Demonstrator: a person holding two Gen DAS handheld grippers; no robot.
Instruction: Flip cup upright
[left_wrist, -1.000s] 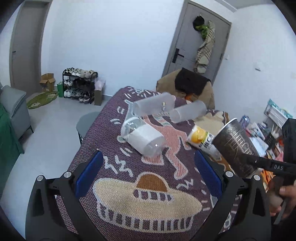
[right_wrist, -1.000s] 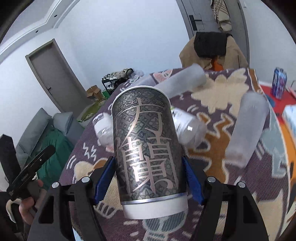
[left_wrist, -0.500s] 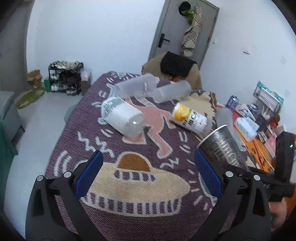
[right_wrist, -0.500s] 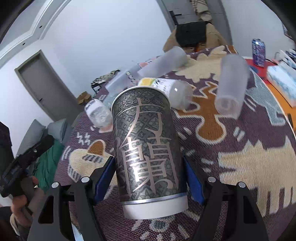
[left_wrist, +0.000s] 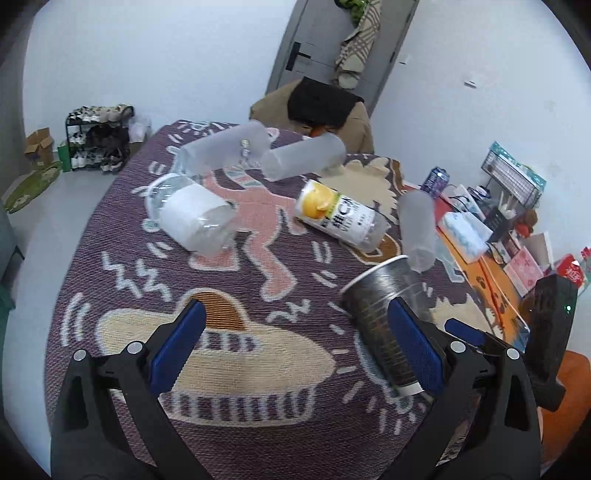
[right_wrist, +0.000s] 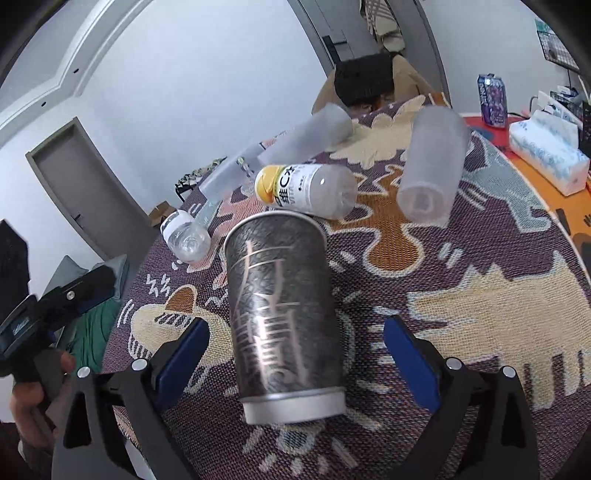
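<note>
The dark patterned paper cup (right_wrist: 284, 314) with a white base stands between my right gripper's (right_wrist: 295, 354) blue pads, rim up, slightly blurred. The pads stand wide apart and do not touch it; whether its base rests on the patterned tablecloth (right_wrist: 480, 314) I cannot tell. In the left wrist view the cup (left_wrist: 380, 317) shows at the right, partly behind my left gripper's right finger (left_wrist: 413, 350). My left gripper (left_wrist: 295, 347) is open and empty over the sombrero pattern.
Lying on the cloth: several frosted cups (left_wrist: 303, 155) (right_wrist: 428, 162), a clear bottle with white label (left_wrist: 192, 214), a yellow-capped bottle (left_wrist: 340, 214). A tissue box (right_wrist: 546, 151) and a can (right_wrist: 491, 99) sit at the right edge. The table edge drops to floor at left.
My right gripper has opened; its pads were clamped on the cup and now stand clear of it. The cup sits lower over the cloth. The left view has shifted towards the table.
</note>
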